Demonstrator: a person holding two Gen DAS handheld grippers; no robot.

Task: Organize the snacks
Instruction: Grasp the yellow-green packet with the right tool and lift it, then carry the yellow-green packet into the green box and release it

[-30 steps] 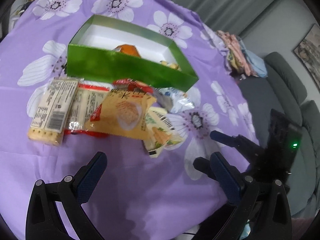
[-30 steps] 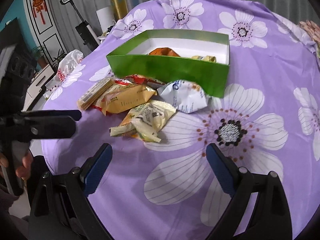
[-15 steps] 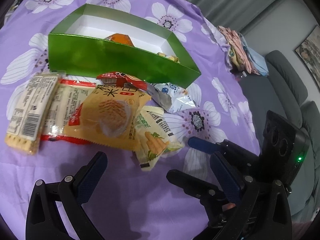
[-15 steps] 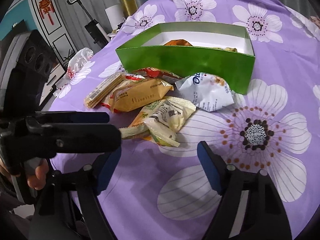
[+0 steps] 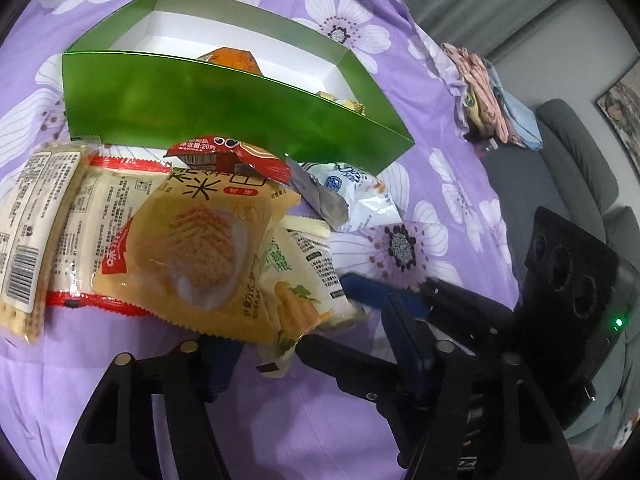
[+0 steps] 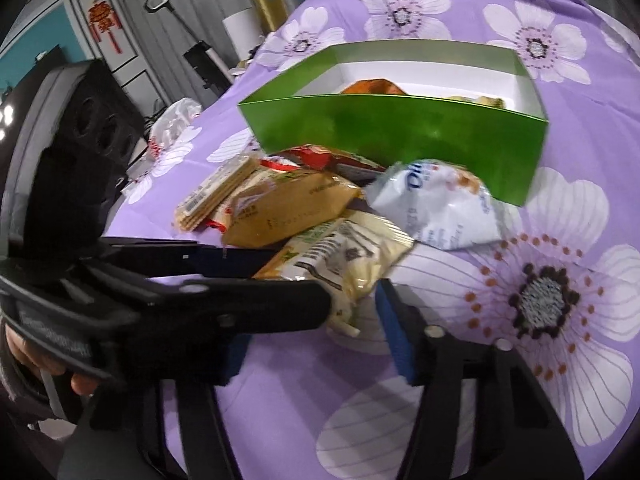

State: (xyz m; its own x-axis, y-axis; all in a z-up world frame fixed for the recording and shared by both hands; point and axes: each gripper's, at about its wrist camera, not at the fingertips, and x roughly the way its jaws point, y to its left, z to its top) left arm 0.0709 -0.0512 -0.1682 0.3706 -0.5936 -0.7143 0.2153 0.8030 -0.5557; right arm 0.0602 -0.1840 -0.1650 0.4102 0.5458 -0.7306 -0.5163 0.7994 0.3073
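Left wrist view: we note the left hand-held gripper low in the frame, its jaws lately closing, with the bottom edge of the green-and-white snack packet between them; we cannot tell whether the pads press it. The right hand-held gripper enters from the lower right, its blue pad at that same packet's right edge, jaws also lately closing. We cannot confirm a firm grip there either.

We record a heap of snacks at centre left on the purple flowered cloth covering the desk: a yellow rice-cracker packet, a red-edged packet, a biscuit bar, a small red sachet and a white-and-blue bag. The green box stands just behind the heap, upper centre, with an orange packet inside.

Right wrist view: the green-and-white packet sits between the right fingers, the left hand-held gripper crossing from the left.
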